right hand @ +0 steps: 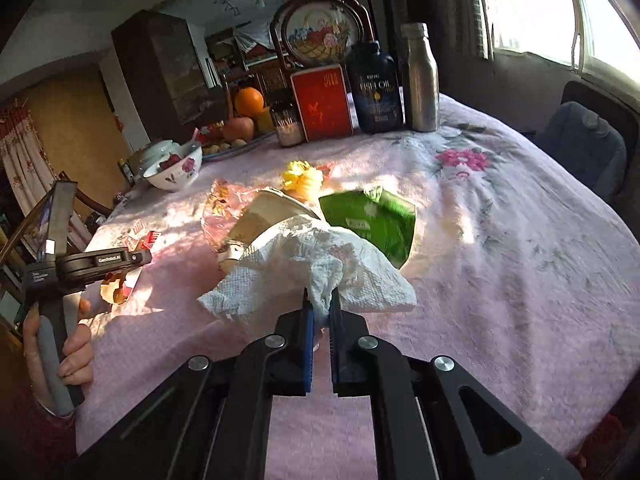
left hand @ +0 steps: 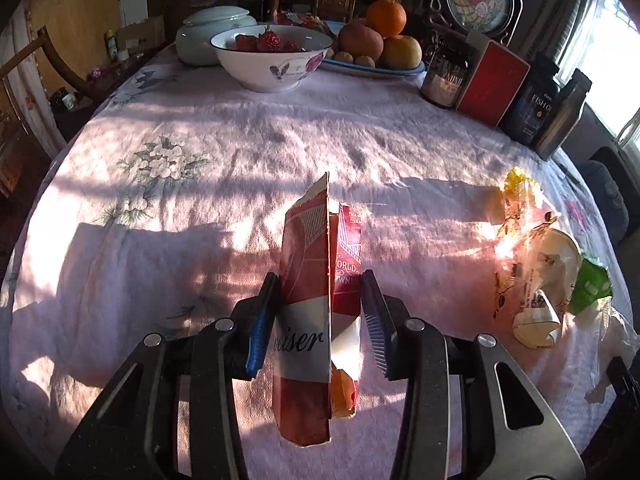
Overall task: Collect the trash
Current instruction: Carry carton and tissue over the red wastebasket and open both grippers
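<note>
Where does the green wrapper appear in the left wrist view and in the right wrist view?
Left wrist view: the green wrapper sits at the far right edge, just right of the crushed paper cup.
Right wrist view: the green wrapper lies near the centre, behind the white paper towel, right of the paper cup.
Shared landmark: the red box standing beside the fish oil bottle.

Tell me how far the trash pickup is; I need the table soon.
Nothing looks binned yet. In hand: the left gripper holds a red carton, the right gripper pinches a white paper towel. Left: paper cup, green wrapper, yellow scrap.
</note>
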### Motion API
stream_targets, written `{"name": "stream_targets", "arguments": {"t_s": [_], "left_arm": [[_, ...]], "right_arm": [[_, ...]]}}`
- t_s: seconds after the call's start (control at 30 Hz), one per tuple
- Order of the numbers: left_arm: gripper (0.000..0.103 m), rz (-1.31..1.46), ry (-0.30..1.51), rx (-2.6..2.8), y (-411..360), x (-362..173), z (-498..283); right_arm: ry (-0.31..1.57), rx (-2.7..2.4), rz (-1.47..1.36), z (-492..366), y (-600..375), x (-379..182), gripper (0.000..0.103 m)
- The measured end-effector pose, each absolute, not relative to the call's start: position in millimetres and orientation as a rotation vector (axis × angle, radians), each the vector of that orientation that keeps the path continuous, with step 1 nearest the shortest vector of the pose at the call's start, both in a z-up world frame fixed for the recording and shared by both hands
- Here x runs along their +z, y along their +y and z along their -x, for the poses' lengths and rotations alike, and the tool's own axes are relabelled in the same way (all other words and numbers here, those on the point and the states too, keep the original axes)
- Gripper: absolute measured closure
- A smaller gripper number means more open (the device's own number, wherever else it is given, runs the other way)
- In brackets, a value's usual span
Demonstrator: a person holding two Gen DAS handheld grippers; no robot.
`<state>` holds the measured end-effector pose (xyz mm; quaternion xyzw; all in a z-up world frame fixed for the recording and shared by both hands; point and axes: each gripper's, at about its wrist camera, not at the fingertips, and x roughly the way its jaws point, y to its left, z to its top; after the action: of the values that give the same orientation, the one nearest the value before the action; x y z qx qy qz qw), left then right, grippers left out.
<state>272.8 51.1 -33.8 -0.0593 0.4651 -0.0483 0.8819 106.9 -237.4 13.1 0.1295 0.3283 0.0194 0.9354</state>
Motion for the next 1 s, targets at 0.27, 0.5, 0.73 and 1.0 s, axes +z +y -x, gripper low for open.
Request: {"name": "stream_targets", "arguments": {"t_s": [0.27, 0.5, 0.73, 1.0], "left_arm": [[0.061, 0.120, 0.839, -0.116, 51.6, -10.3, -215.6], [0.061, 0.097, 0.786, -0.180, 18.2, 6.5, -165.9], [0.061, 0.040, 0.773, -0.335, -57.6, 16.2, -129.9], [0.061, -0.045, 0.797, -0.528, -161.4, 7.0, -95.9]], "right_arm": [[0.621, 0.057, -0.232, -56.6, -245.7, 30.5, 0.096], [0.604, 0.011, -0.271, -25.9, -272.5, 20.2, 0.096], [0.578, -0.111, -0.317, 22.2, -326.3, 8.4, 0.095], [0.575, -0.315, -0.372, 86.6, -405.0, -11.3, 0.095]]}}
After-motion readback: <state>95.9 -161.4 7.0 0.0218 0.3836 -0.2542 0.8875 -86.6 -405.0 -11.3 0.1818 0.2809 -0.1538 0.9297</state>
